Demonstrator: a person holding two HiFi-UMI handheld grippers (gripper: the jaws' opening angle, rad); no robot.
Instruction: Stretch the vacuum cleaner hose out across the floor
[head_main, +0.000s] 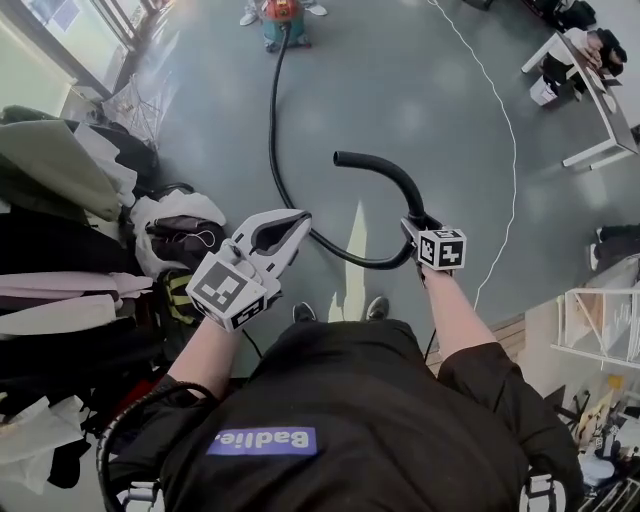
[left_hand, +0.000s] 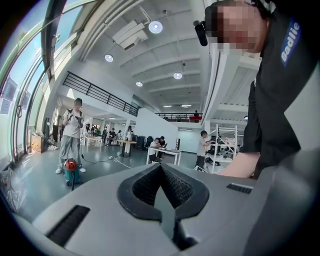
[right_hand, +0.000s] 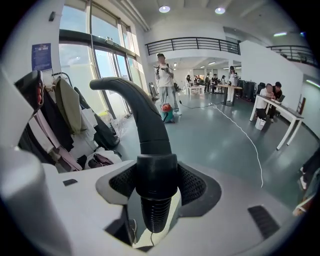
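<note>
Head view shows the left forearm (head_main: 205, 355) raised ahead of the chest, with the left gripper (head_main: 290, 222) pointing forward and slightly right above the floor (head_main: 420, 90). The left gripper view shows its jaws closed tip to tip with nothing between them. To its right, the hose (head_main: 272, 120) runs from the vacuum (head_main: 283, 15) at the far edge in a long curve over the floor and up to the right gripper (head_main: 413, 228). That gripper is held out on a straighter arm, its jaws clamped on the collar where the ribbed hose joins the curved tube (head_main: 385, 170), which arches up and left.
</note>
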